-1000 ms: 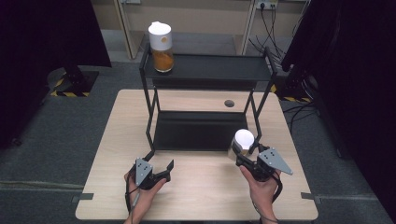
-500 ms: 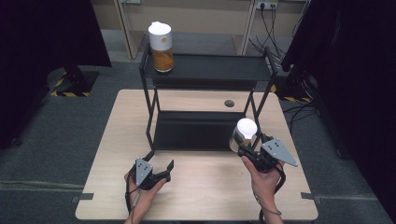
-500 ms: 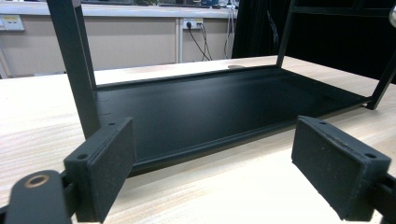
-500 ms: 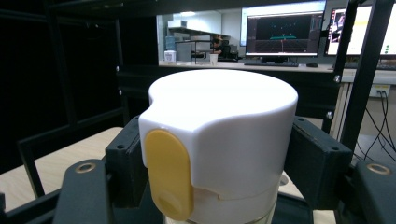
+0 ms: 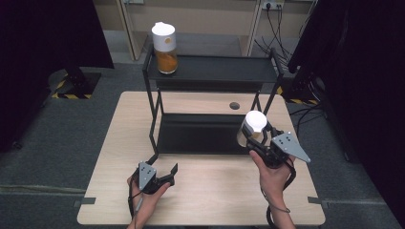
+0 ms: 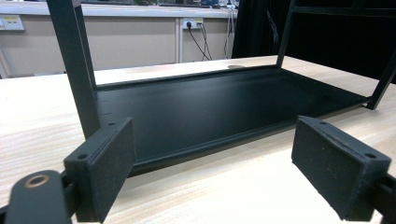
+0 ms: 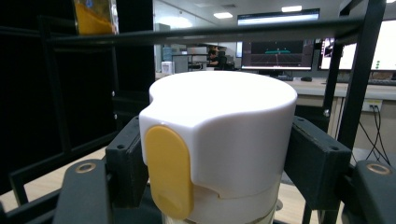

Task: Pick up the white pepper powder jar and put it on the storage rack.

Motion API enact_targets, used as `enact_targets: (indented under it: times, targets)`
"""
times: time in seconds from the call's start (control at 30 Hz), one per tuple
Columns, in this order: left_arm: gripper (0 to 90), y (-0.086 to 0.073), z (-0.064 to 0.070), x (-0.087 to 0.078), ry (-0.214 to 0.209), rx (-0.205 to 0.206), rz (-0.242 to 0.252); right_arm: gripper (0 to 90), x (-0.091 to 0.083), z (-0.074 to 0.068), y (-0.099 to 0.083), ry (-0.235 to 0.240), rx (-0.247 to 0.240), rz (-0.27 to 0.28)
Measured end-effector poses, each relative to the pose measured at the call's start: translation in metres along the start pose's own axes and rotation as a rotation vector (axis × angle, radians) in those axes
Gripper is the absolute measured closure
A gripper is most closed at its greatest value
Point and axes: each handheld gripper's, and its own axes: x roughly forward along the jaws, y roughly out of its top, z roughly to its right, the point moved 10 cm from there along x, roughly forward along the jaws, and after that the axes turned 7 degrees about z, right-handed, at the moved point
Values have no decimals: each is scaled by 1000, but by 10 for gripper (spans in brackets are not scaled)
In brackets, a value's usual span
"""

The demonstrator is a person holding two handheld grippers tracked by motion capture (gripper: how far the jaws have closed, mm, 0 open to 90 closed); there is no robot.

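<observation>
The table [image 5: 205,191] carries a black two-tier rack [image 5: 210,71] at its middle and far side, with bare wood on the near side. The rack's top shelf holds one white-lidded jar of orange contents [image 5: 165,47] at its far left corner. The lower shelf [image 6: 224,107] lies bare in the left gripper view.

The right claw [image 5: 255,138] is held above the table just in front of the rack's near right leg, pinching a second white-lidded jar [image 5: 252,128] by its lid. In the right gripper view both pads press the lid's sides (the yellow tab [image 7: 169,172] faces the camera), and the jar sits upright. The left claw [image 5: 168,172] rests low at near left with its jaws spread and nothing between them, aimed at the lower shelf.

Judged step: carrying the jar toward the rack for shelving. The next move calls for raising it clear of the top shelf's front rail, moving it far, then setting it down level beside the first jar before easing the grip. Which shelf is meant cannot be told.
</observation>
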Motion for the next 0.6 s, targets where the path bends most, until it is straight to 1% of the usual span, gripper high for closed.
enact_targets:
  times: [0.6]
  targets:
    - [135,0,0,0,0,7,-2,309,13,3,23,-11,-7,35]
